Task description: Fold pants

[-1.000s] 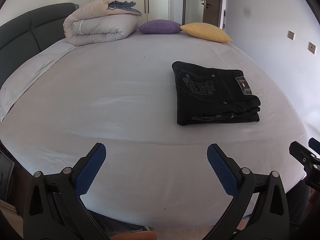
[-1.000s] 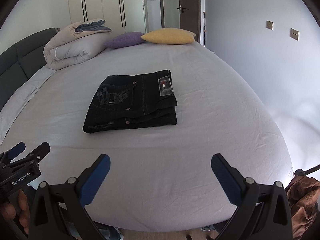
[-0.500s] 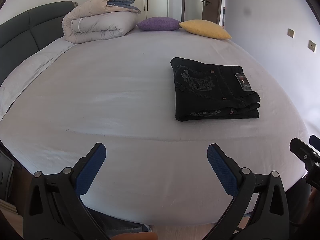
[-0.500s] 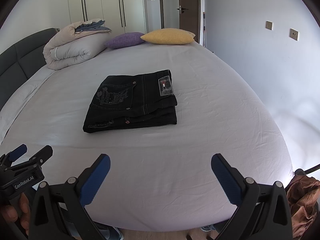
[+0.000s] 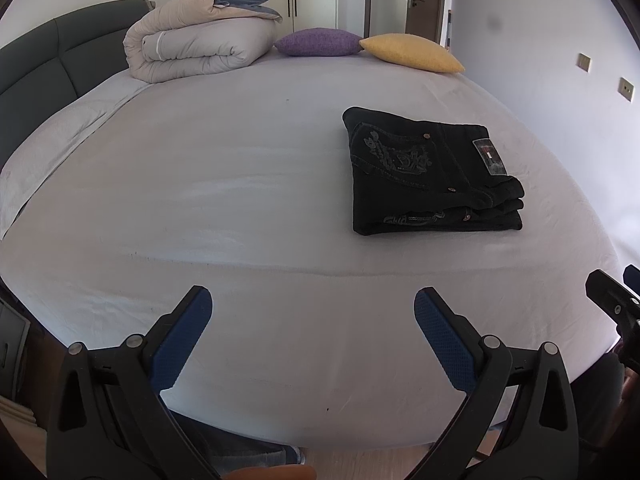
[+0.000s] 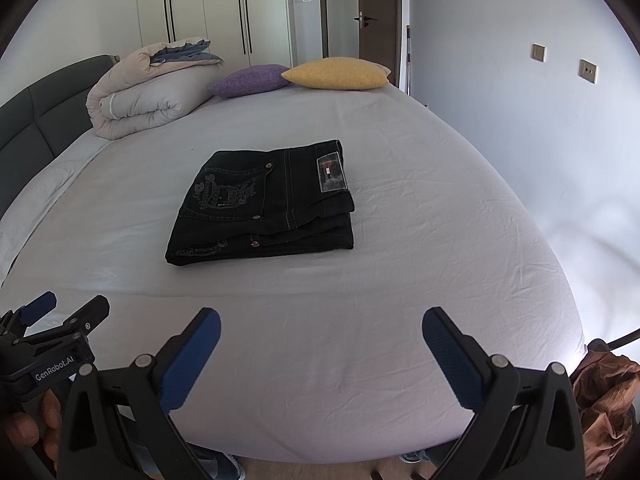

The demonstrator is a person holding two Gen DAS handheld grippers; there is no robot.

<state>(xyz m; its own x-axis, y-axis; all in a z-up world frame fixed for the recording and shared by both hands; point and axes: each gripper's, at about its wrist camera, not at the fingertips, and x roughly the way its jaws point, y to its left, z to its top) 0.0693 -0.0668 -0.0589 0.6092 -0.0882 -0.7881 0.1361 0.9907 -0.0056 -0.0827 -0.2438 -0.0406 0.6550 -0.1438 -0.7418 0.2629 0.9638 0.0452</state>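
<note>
Left gripper (image 5: 312, 308), black-framed with blue textured pads, spread wide and empty, hovering over the near edge of the bed. Right gripper (image 6: 321, 328), same build, likewise gaping with nothing between its pads, also at the near edge; left one's tip visible at the lower left of the right wrist view, with a hand (image 6: 28, 428) wrapped round its handle.

Beyond both, well apart from either claw — black denim pants with grey embroidery on the back pocket (image 6: 264, 204), lying folded into a compact layered rectangle on the bed, towards its right half as seen from the foot. Waistband patch uppermost, stacked fold edges facing the grippers. Fold looks finished, judging by the tidy stack.

Likely handling: denim thick and fairly heavy, stiff enough to hold its creases yet limp if lifted by one corner; not slippery, not fragile. Best hold probably the near stacked edge, pinching all layers together, one claw at each end to keep the bundle from sagging open.

Pale lilac-white fitted sheet (image 5: 240, 200) on the bed — soft, lightly wrinkled. Behind the pants: rolled beige duvet (image 5: 192, 40), purple cushion (image 5: 318, 42), yellow cushion (image 5: 408, 54), dark grey padded headboard (image 5: 48, 68) to the left. Past the bed, white wardrobe doors (image 6: 208, 12), brown door (image 6: 378, 20) and a pale wall with switch plates.
</note>
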